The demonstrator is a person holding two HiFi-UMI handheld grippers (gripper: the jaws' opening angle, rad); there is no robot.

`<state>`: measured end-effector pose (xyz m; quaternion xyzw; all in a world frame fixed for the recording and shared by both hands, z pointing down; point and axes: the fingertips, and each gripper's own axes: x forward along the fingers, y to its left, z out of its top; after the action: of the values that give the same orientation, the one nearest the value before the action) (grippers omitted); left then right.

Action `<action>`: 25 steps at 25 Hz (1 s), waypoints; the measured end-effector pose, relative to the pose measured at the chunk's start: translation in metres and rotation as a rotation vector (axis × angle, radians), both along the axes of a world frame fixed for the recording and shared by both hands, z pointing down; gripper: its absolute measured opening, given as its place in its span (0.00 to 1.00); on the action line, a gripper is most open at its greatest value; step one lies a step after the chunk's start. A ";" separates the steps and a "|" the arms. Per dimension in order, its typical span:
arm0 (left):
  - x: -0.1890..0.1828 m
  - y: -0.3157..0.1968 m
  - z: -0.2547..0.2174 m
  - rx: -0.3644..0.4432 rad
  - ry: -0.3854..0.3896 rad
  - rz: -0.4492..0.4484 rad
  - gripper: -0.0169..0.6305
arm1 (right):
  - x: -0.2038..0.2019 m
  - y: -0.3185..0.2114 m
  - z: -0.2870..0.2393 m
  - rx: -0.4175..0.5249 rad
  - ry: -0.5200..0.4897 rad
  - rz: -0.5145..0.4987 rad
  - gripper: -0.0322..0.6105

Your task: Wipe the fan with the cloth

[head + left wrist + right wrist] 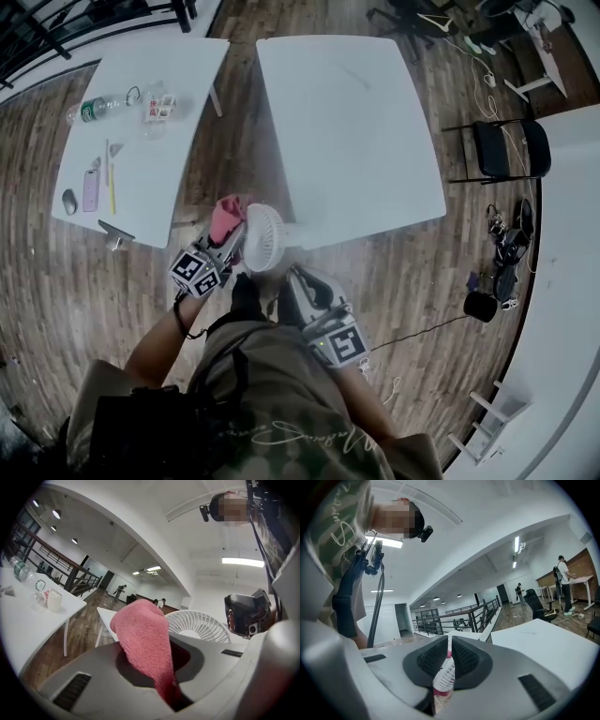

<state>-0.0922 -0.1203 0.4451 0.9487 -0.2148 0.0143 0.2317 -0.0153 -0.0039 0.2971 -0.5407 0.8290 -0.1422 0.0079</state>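
While the head view looks down over the person's chest, it shows the left gripper (227,242) raised with a pink cloth (228,217) bunched at its tip. The cloth sits just beside the white fan (262,239), at the face turned away from the near corner of the white table (375,141). The right gripper (292,277) reaches up to the fan's lower edge from the other side. In the left gripper view the jaws are clamped on the cloth (145,639) low down. Most of the cloth stands free above them as a loose lump, with the fan's grille (197,623) close behind it and apart from it. In the right gripper view the jaws stand nearly together, and a strip of ribbed white grille (443,677) fills the slit between the pads. They seem to be pinched on a thin part of the fan, though the slit is too narrow for me to be sure the pads press on it. Judging from this, wiping has not begun. The main risk is the narrow hold on the fan, since a firm push from the cloth could twist it in the pads or lever it out, and the fan does not clearly rest on the table. The loose fabric could also catch in the grille slots and be dragged from the left jaws.
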 end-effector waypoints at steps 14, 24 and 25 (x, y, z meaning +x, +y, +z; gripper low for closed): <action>-0.011 0.039 0.002 -0.011 -0.013 0.008 0.10 | -0.010 0.021 -0.005 0.020 0.003 -0.033 0.09; -0.010 0.063 -0.008 -0.038 0.022 0.031 0.09 | -0.016 0.030 -0.008 0.019 -0.002 -0.045 0.09; -0.009 0.065 -0.009 -0.044 0.030 0.032 0.09 | -0.015 0.029 -0.008 0.021 -0.003 -0.043 0.09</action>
<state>-0.1016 -0.0551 0.4358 0.9468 -0.1956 0.0088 0.2553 -0.0306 0.0255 0.2887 -0.5224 0.8419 -0.1345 0.0115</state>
